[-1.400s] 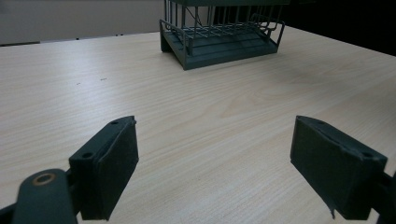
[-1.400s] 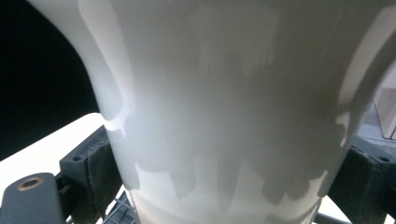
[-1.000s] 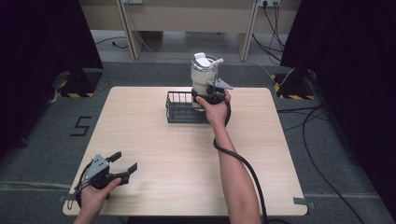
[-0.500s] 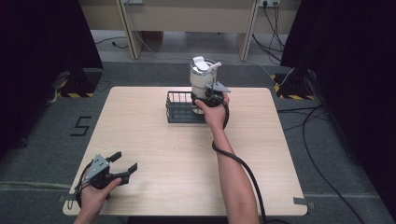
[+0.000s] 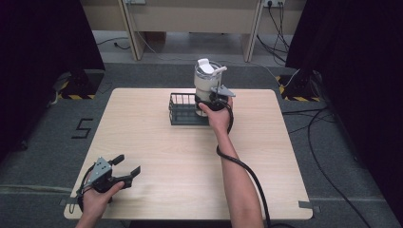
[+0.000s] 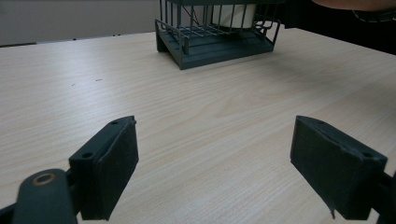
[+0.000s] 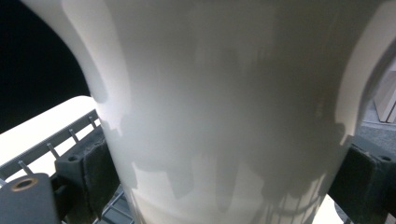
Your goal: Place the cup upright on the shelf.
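High view: a light wooden table (image 5: 190, 156) is carrying a dark wire basket (image 5: 184, 109) near its far edge. A tall white jug (image 5: 207, 81) with a lid and side handle is standing upright at the basket's right end; whether its base is resting inside the basket cannot be told from here. The right hand (image 5: 218, 116) is reaching forward with the right gripper (image 5: 210, 100) pressed against the jug's lower body. The left hand (image 5: 97, 199) is sitting at the near left corner, holding the left gripper (image 5: 124, 167), whose jaws are spreading wide with nothing between them.

Left gripper view: the two black jaws are standing far apart over bare tabletop (image 6: 210, 121), gripping nothing. The wire basket (image 6: 217, 35) is lying ahead, well apart, with the white jug's base (image 6: 229, 14) showing behind its bars.

Right gripper view: the white jug (image 7: 224, 107) is looming close, its wall running between both jaw pads (image 7: 100, 172), which are pressing against its sides. The basket's wire rim (image 7: 51, 144) is showing at lower left.
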`<state>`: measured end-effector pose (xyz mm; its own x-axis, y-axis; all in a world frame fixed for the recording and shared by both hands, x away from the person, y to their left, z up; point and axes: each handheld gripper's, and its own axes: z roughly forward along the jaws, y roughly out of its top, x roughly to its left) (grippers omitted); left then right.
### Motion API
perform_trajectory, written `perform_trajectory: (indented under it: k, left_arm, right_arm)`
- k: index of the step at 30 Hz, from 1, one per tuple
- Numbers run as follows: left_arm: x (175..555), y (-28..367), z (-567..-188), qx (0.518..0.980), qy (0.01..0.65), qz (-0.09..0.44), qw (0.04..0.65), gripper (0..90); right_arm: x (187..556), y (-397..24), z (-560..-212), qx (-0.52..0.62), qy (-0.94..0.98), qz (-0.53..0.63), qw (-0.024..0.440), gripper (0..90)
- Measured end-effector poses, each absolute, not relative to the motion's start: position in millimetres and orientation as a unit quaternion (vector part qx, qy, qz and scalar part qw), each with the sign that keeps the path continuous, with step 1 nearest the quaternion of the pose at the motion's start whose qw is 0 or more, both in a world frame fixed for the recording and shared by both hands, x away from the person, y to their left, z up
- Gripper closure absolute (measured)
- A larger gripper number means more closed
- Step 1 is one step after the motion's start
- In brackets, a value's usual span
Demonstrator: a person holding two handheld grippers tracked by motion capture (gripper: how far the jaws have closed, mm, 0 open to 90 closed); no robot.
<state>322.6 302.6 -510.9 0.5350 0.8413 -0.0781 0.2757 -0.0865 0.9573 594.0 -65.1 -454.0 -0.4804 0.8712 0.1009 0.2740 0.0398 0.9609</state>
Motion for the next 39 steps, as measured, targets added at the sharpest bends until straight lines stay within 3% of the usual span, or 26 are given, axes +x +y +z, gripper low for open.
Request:
perform_trajectory:
  k: [39]
  left_arm:
    - [323,302,-511,0.69,0.405,0.261,0.541,14.6]
  right_arm:
    - [580,-63,-455,0.406,0.683,0.532,0.292,8.9]
